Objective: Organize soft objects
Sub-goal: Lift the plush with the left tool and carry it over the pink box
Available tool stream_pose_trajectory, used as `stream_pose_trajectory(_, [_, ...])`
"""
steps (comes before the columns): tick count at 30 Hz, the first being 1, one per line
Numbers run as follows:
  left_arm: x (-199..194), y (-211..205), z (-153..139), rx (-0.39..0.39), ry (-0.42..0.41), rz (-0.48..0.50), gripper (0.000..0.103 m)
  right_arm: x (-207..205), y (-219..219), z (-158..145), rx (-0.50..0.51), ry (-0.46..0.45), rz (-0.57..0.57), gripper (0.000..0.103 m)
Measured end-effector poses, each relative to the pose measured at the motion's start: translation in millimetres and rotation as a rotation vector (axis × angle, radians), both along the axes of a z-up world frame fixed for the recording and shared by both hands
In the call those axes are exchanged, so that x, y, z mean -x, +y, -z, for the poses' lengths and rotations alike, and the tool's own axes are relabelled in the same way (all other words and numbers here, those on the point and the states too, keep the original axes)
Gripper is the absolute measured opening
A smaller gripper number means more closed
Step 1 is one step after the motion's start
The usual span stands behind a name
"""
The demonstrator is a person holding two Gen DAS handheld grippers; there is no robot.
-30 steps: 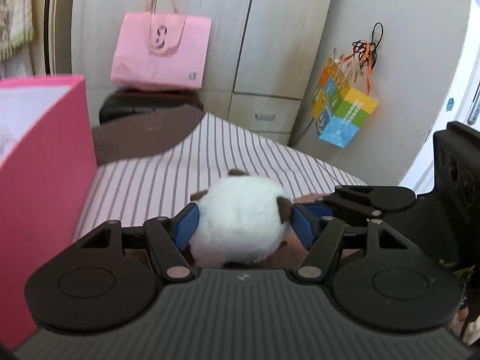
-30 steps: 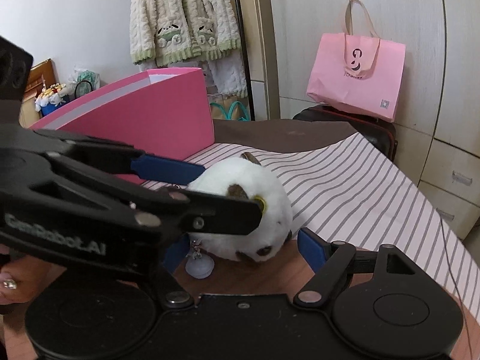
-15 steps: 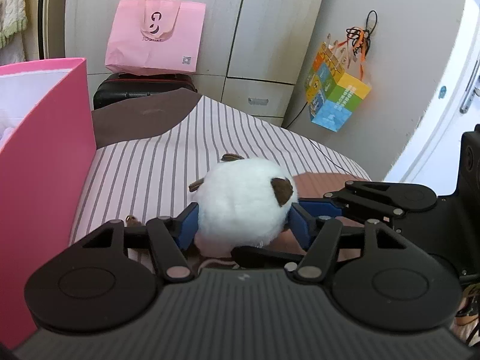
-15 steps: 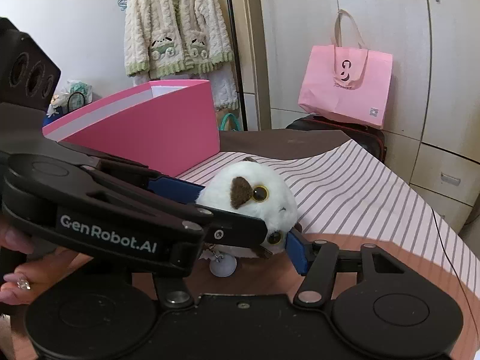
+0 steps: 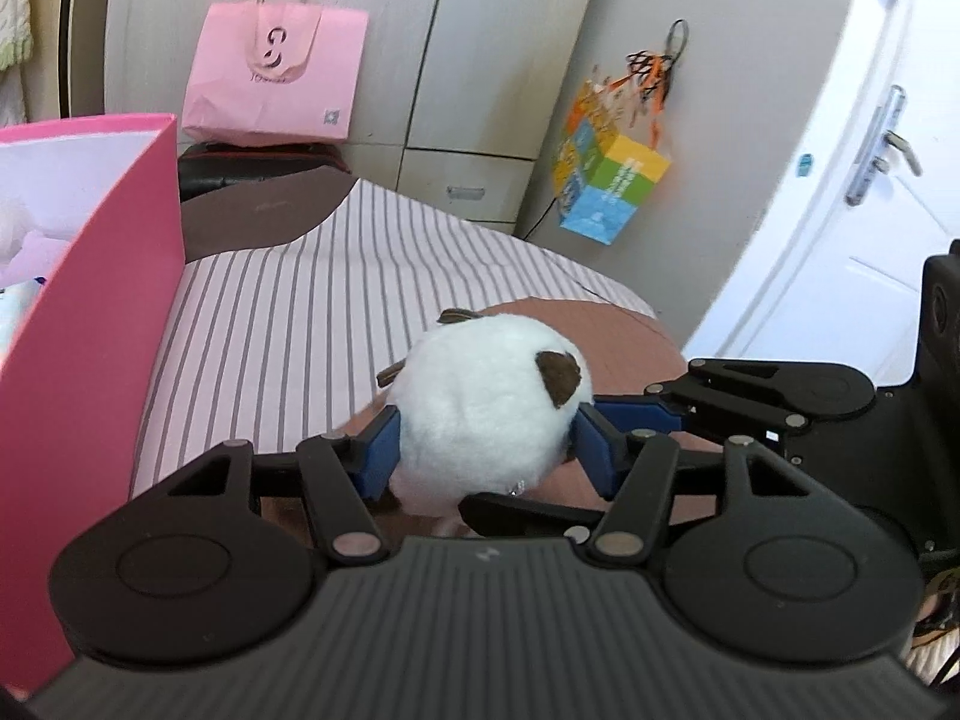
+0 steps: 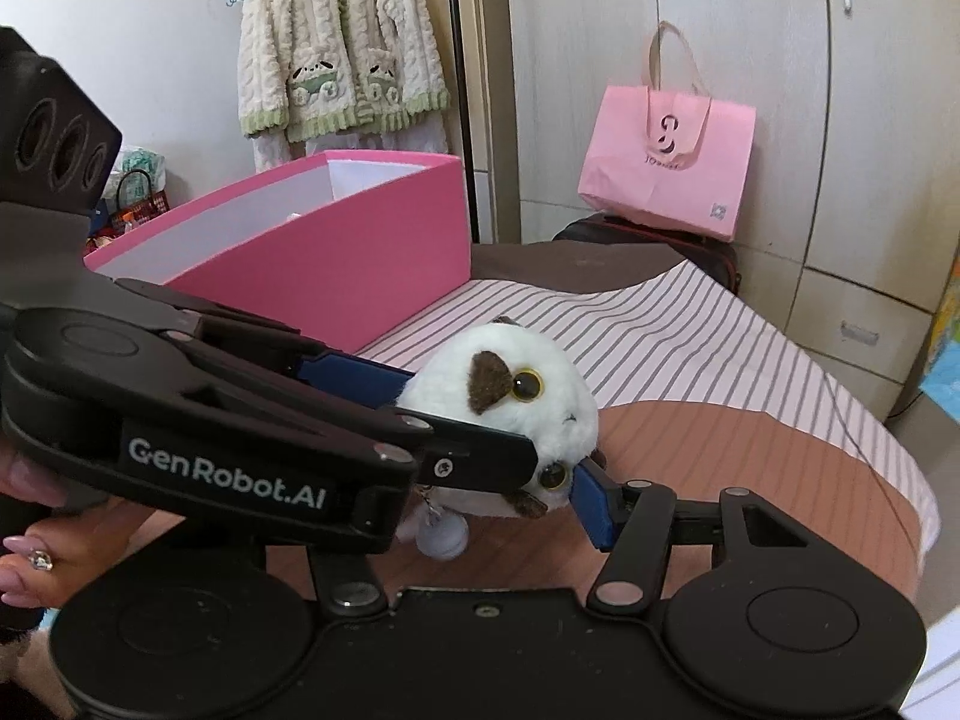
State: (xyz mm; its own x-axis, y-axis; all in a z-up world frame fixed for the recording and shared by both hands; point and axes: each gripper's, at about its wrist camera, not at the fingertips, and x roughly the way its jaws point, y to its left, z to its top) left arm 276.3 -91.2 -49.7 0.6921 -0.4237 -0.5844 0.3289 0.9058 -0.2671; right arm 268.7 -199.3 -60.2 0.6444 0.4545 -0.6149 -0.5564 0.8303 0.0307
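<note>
Both grippers on the plush toy [image 5: 486, 402]; left gripper [image 5: 483, 444] has just been closing, pads squeezing its sides; right gripper [image 6: 510, 480] pinching it too; toy above striped sheet [image 5: 288, 312], near pink box [image 6: 336, 258].

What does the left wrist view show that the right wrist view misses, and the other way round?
Left wrist only: a white door with a handle, and the toy's plain back. Right wrist only: a cream cardigan hanging up, a hand on the left gripper, and the toy's yellow eyes. Both: the plush toy pinched by both grippers, the pink box, the pink bag, the striped cloth.
</note>
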Motion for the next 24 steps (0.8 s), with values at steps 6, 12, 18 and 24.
stream_pose_trajectory(6, [40, 0, -4, -0.022, -0.043, 0.024, 0.060, 45, 4, -2, -0.006, -0.064, 0.051, 0.063])
stream_pose_trajectory(12, [74, 1, -2, -0.076, -0.060, 0.038, 0.060, 87, 8, 11, -0.109, -0.079, 0.138, 0.063])
stream_pose_trajectory(18, [98, 15, 4, -0.112, -0.032, 0.034, 0.060, 108, 22, 21, -0.171, -0.041, 0.169, 0.063])
stream_pose_trajectory(24, [116, 41, 8, -0.093, -0.004, 0.027, 0.059, 125, 48, 27, -0.135, -0.020, 0.143, 0.063])
